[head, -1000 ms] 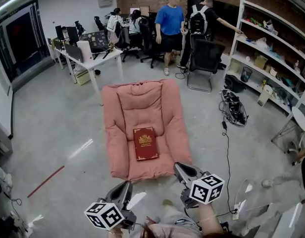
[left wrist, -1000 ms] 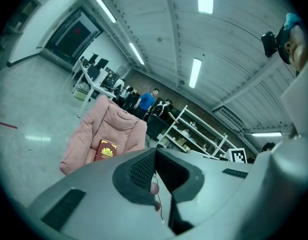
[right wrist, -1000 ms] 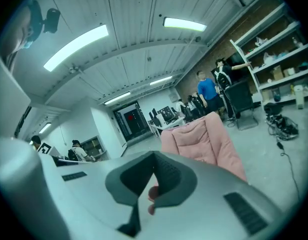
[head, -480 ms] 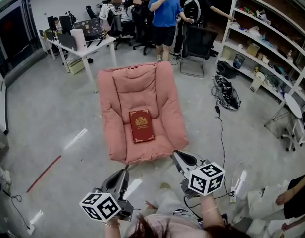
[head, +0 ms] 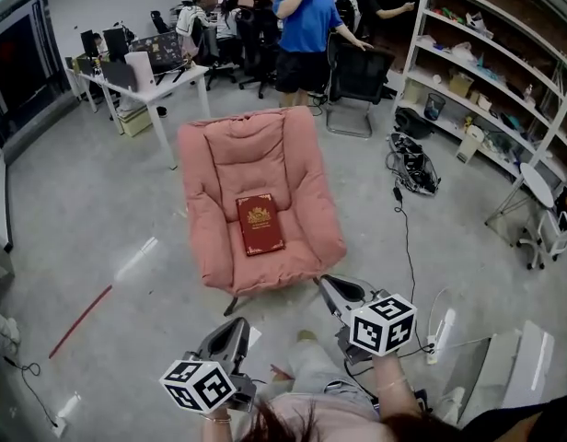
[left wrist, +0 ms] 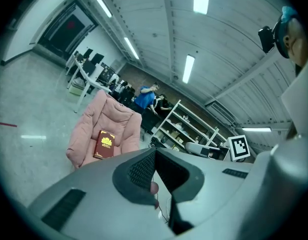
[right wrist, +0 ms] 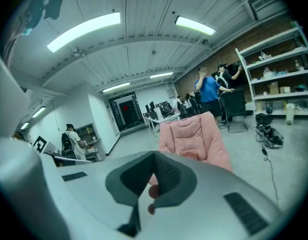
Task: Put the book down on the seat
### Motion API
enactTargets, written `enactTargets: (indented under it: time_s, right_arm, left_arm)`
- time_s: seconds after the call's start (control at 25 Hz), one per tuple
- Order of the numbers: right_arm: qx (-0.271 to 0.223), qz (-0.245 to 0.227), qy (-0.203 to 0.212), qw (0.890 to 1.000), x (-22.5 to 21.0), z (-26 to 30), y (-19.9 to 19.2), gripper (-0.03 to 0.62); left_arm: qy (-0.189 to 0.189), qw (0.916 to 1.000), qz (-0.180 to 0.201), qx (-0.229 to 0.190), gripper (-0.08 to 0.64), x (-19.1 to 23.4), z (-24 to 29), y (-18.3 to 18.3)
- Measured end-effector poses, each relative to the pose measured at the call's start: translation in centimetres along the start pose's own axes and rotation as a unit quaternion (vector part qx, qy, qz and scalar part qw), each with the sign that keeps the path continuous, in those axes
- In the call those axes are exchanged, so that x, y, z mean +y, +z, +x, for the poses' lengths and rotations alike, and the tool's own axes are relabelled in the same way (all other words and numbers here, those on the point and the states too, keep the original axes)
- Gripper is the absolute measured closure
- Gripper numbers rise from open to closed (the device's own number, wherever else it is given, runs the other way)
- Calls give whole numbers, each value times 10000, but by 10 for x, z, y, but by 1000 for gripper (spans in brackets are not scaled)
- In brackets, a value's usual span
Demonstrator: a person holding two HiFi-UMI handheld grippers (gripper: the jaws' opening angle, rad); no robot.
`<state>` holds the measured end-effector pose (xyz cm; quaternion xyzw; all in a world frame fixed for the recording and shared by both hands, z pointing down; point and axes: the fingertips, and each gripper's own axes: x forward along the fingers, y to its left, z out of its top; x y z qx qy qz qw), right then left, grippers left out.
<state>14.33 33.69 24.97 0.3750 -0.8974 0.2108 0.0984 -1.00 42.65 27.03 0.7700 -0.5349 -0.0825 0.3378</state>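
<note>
Dark red hardcover book (head: 260, 224) w/ gold emblem lies flat, cover up, in the middle of pink padded seat (head: 230, 150). It is ahead of the left gripper (head: 236, 326) & right gripper (head: 328, 287), well apart from both.

We see a black office chair (head: 360, 74) at the back; a person in a blue T-shirt (head: 305, 28) stands just left of it, white metal shelving (head: 486, 67) runs to its right, a white-topped desk (head: 164, 92) sits well left of it

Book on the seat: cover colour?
Dark red with a gold emblem; the book shows best in head view.
</note>
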Motion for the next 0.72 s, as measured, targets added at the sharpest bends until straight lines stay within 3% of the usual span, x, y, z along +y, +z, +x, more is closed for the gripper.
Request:
enactTargets:
  time_s: [0.36,0.72]
  right_arm:
    - [65,-109,89,9999,15,-8,-9,577]
    - [63,-109,153,9998,6,-15,-19,577]
  left_arm:
    - [177,9997,84,-129,561,0,-21,-12]
    - [429,9987,-158,-216,560,7,-25,-33]
